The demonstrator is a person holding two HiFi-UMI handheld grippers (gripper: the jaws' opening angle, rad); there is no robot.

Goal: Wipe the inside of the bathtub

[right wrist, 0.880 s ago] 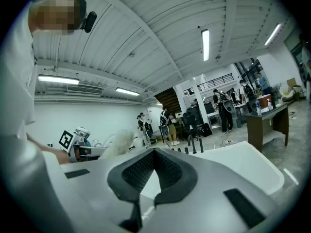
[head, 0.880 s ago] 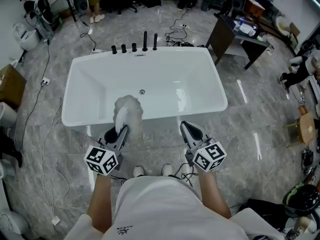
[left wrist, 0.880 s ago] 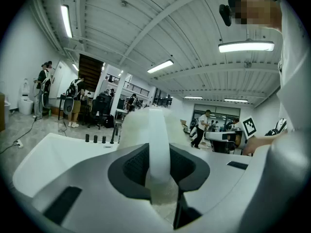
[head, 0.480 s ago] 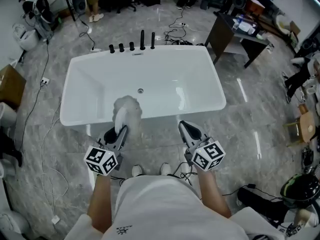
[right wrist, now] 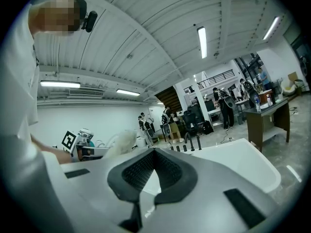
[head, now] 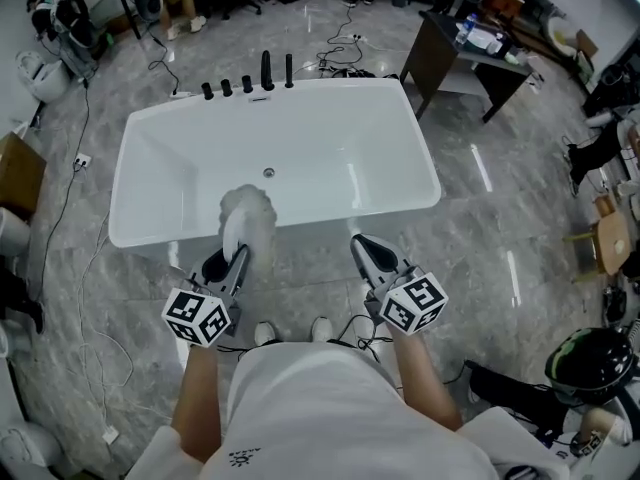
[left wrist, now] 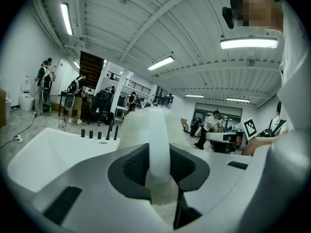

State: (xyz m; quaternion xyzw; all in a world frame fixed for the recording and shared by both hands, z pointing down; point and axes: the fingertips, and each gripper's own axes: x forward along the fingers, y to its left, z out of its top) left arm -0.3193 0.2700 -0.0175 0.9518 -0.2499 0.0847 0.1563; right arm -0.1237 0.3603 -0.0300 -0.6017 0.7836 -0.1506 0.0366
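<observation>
Two grippers held at the near side of a white bathtub (head: 330,158).
Head view: the left gripper (head: 238,256) is clamped on a fluffy white cloth (head: 245,208) that stands over the bathtub's near rim; the right gripper (head: 362,246) is just outside that rim, further right. Black taps (head: 246,84) line the far rim. Left gripper view: the jaws pinch the cloth's white band. Right gripper view: the jaws are closed together, holding nothing, with the bathtub beyond them.

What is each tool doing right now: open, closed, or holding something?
Left tool: closed on the fluffy white duster.
Right tool: closed, nothing in it.
</observation>
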